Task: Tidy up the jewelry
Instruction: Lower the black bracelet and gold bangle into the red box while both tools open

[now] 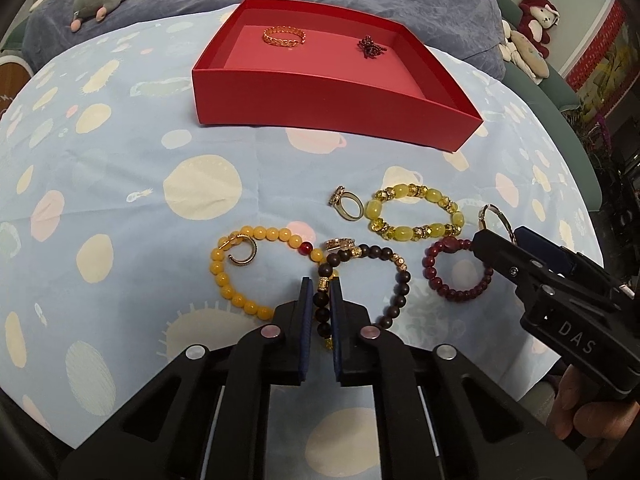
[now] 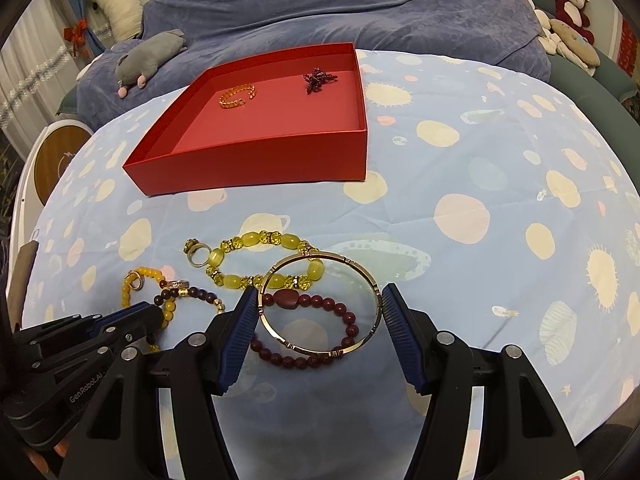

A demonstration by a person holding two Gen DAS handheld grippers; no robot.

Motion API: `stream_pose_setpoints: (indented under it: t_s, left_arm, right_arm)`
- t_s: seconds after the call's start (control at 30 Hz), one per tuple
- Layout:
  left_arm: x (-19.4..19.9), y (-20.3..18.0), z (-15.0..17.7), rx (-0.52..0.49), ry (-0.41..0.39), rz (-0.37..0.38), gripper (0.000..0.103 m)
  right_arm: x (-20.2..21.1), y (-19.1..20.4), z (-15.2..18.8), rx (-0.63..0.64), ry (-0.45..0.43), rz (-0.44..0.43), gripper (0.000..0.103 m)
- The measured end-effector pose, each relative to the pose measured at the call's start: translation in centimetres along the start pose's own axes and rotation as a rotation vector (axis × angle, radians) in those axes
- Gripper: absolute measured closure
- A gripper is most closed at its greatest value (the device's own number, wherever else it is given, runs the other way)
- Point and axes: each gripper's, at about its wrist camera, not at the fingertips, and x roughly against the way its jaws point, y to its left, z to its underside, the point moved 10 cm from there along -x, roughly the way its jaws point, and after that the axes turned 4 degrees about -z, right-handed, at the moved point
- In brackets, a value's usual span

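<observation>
The red box (image 1: 332,92) sits open-topped at the far side of the spotted blue cloth (image 1: 120,208), serving as the collection container; it already holds a gold chain bracelet (image 1: 284,36) and a small dark red beaded piece (image 1: 370,47), set apart from each other on its floor. The remaining jewelry lies clustered on the cloth nearer the operator, within reach of both tools. The left tongs (image 1: 321,300) are nearly closed around a strand of the dark wooden bead bracelet (image 1: 362,284), with the beads pinched between the two blue pads; this grip on one side of the loop appears intended to lift the piece clear of the orange bead bracelet (image 1: 240,276), which it overlaps. The right tongs (image 2: 316,320) stand wide open, one pad on each outer side of the gold bangle (image 2: 320,304), close to or just touching its rim; whether any clamping force is applied cannot be determined. The bangle lies across the maroon bead bracelet (image 2: 312,328) and overlaps the yellow-green glass bead bracelet (image 2: 264,260), so a grip across its width would likely raise it without dragging either. Two rings (image 1: 346,206) (image 1: 340,244) and an ear cuff (image 1: 242,250) remain on the cloth.
</observation>
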Motion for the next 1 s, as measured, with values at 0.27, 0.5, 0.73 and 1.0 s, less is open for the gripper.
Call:
stream_pose_setpoints:
  t_s: [0.27,0.5,0.73,1.0]
  left_arm:
    - [3.3,-1.1,-1.1,0.004,-0.045,0.046,0.095]
    - [7.1,-2.7,-4.2,-0.008,-0.107,0.094,0.095]
    - [10.0,-3.5,-10.6,-0.027,-0.199,0.123,0.095]
    - [9.1,-3.1,-19.7,-0.002,-0.267,0.16,0.095]
  right_arm:
    - [2.0,0.9,-0.8,0.01,-0.034,-0.025,0.043]
    - [4.5,2.0,-3.4,0.032,-0.092,-0.046,0.043]
    - [5.3,2.1,-8.4,0.056,-0.142,-0.064,0.043]
    - [2.3,2.5,-16.2,0.094,-0.163,-0.076,0.043]
